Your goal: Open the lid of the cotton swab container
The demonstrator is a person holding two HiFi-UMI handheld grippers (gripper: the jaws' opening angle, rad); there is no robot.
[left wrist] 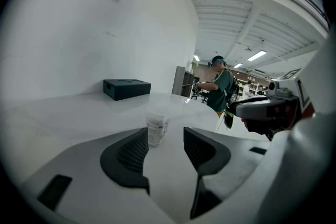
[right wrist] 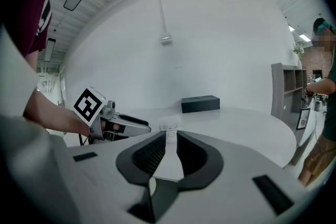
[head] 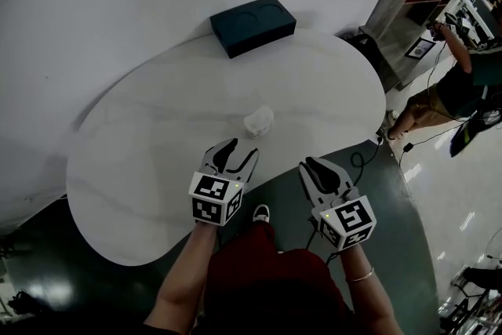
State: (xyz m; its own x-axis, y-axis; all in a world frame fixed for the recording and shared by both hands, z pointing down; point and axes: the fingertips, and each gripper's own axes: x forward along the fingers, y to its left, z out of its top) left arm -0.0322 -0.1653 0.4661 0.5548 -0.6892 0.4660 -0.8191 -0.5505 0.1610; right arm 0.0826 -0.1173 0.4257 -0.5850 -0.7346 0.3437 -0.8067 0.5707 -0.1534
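Note:
The cotton swab container [head: 259, 121], a small translucent tub with a label and its lid on, stands near the middle of the white table [head: 157, 137]. My left gripper [head: 241, 150] hovers just short of it with the jaws open and nothing between them. In the left gripper view the container [left wrist: 157, 128] stands beyond the left gripper [left wrist: 165, 136], close to the left jaw. My right gripper [head: 311, 163] sits off the table's near edge, to the right. Its jaws stand only a narrow gap apart and are empty. The right gripper [right wrist: 171, 140] lines up with the container [right wrist: 169, 130] ahead.
A dark rectangular box [head: 252, 25] lies at the table's far edge by the white wall. A grey shelf unit [head: 412, 4] and a person [head: 447, 90] are off to the right. Cables trail on the dark floor near the table's right rim.

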